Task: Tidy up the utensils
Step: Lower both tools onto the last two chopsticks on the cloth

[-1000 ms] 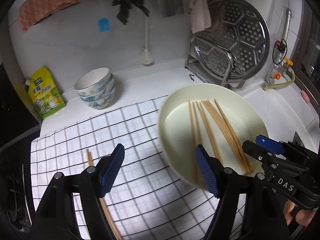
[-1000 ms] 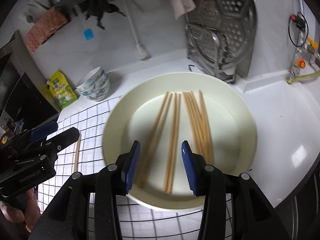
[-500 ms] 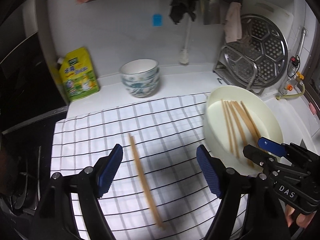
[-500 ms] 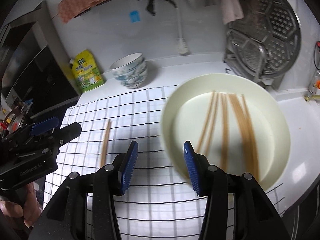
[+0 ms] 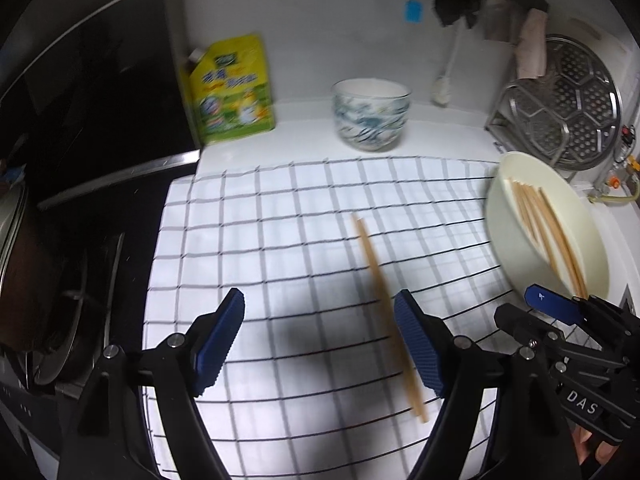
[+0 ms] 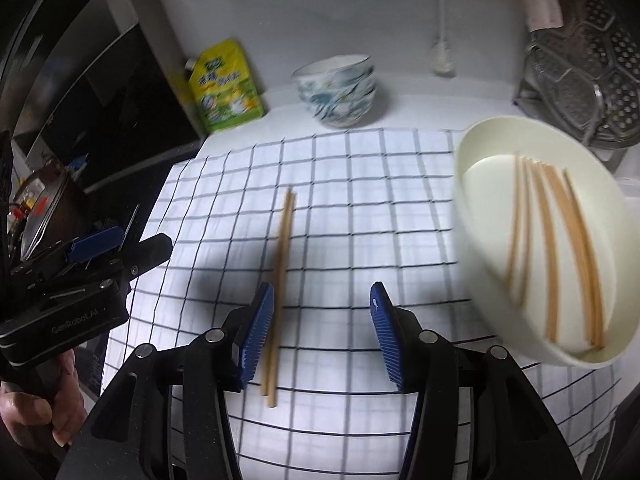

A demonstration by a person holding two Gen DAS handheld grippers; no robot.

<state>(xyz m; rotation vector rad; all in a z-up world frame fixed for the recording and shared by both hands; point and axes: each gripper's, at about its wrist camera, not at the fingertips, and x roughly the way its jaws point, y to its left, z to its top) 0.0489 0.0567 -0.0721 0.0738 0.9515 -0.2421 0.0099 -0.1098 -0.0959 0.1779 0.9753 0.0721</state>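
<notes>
Cream plate (image 6: pixel 480 208) at the cloth's right edge, several chopsticks (image 6: pixel 554 248) lying loose in it, roughly parallel. Patterned bowls (image 6: pixel 340 92) stacked at the back on the counter, contents not visible. Yellow pouch (image 6: pixel 224 88) left of them, against the wall. Metal steamer rack (image 5: pixel 576 104) upright in the back right corner.

One pair of chopsticks (image 6: pixel 280 272) lies together on the checked cloth (image 6: pixel 360 200), well apart from the plate.

Left gripper (image 5: pixel 320 340) open wide, jaws have just been opening, nothing between them; the pair on the cloth passes just beside its right finger in the left view, contact unclear. Right gripper (image 6: pixel 320 336) open, narrower gap, jaws just been opening, holds nothing; the pair runs just beside its left finger.

Both grippers tilt steeply down over the cloth, side by side. A hand (image 6: pixel 36 412) grips the left gripper's handle, seen at the lower left of the right view.
</notes>
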